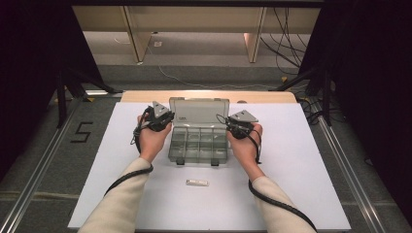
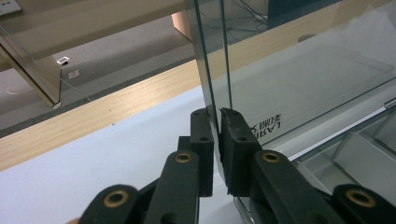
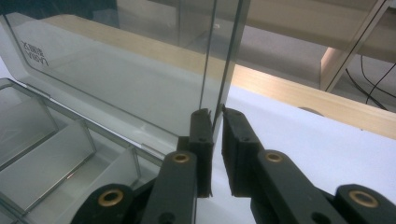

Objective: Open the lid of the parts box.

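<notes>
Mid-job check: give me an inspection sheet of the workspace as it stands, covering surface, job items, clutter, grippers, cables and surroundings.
Surface: white board on a wooden table.
Job's things: clear compartment box, lid raised upright; no contents made out in the compartments.
Clutter: small white object on the board near the person.
Grippers: left gripper shut on the lid's left edge; right gripper shut on its right edge.
Cables: a black cable trails along each forearm; loose cables on the floor beyond the table.
Surroundings: wooden furniture legs, dark curtains, a 5 marked on the floor.
</notes>
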